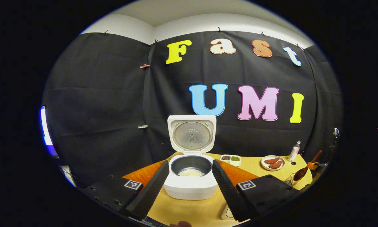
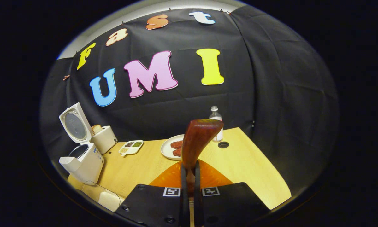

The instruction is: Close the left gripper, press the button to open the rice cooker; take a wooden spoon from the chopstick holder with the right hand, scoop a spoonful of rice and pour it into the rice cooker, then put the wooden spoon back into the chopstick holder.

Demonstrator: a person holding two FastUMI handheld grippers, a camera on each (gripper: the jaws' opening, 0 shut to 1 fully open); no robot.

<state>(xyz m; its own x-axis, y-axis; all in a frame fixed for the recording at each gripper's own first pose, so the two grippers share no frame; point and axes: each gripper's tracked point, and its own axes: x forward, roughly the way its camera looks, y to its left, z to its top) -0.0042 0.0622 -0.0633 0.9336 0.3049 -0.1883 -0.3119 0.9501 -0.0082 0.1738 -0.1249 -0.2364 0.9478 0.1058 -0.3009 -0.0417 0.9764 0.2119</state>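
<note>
The white rice cooker [image 1: 190,186] stands on the table with its lid [image 1: 191,134] raised and white rice in the inner pot [image 1: 191,171]. My left gripper [image 1: 190,162] is open, one finger on each side of the cooker and short of it. My right gripper [image 2: 189,167] is shut on the handle of the wooden spoon [image 2: 197,138], whose bowl points away from me. In the left gripper view the wooden spoon [image 1: 299,174] is at the far right, its bowl right by the wire chopstick holder [image 1: 290,180]. In the right gripper view the cooker [image 2: 81,159] is at the left.
A divided dish [image 2: 130,147], a plate of meat pieces [image 2: 173,148] and a small bottle [image 2: 216,126] stand at the back of the table. A white pot [image 2: 104,138] sits behind the cooker. A clear box of rice [image 2: 105,197] lies by the near edge. An orange mat [image 2: 208,176] lies under my right gripper.
</note>
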